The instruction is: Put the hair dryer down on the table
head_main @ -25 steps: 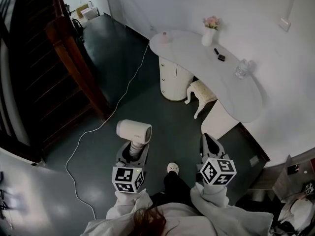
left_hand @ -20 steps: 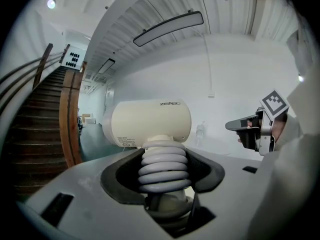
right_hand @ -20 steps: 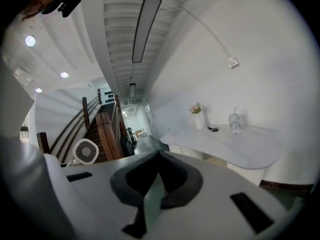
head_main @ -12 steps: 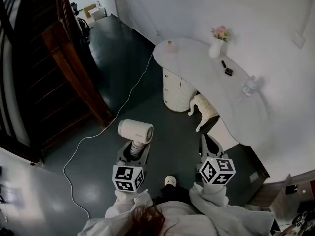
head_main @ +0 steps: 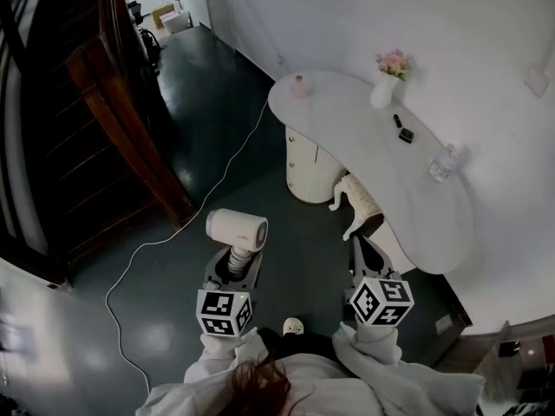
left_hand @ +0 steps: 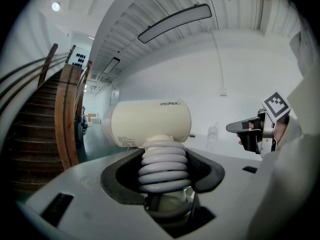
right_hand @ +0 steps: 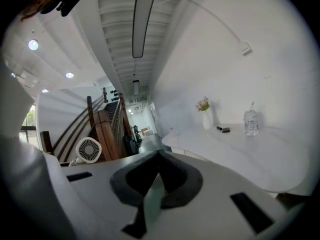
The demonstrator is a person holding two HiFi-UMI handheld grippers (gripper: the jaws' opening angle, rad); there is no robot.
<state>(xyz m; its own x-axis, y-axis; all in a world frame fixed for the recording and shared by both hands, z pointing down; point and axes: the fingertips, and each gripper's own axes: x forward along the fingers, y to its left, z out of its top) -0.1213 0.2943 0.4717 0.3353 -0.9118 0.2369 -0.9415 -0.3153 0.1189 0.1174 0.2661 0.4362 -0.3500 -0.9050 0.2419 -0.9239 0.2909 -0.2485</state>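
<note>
Above the floor (head_main: 191, 146), left claw (head_main: 236, 263) grips the hair dryer (head_main: 237, 229) handle-down, barrel level and crosswise; right claw (head_main: 359, 244) closed, empty.

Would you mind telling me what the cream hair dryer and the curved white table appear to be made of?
Cream hair dryer: likely matte plastic; smooth moulded body, ribbed handle.
Curved white table: probably painted or laminated board; even, faintly glossy top.

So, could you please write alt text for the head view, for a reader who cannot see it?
Seen from above, a person's left gripper holds a cream hair dryer by its ribbed handle above a dark floor. The right gripper is empty, jaws together. Ahead stands a curved white table bearing a flower vase and a clear bottle.
</note>
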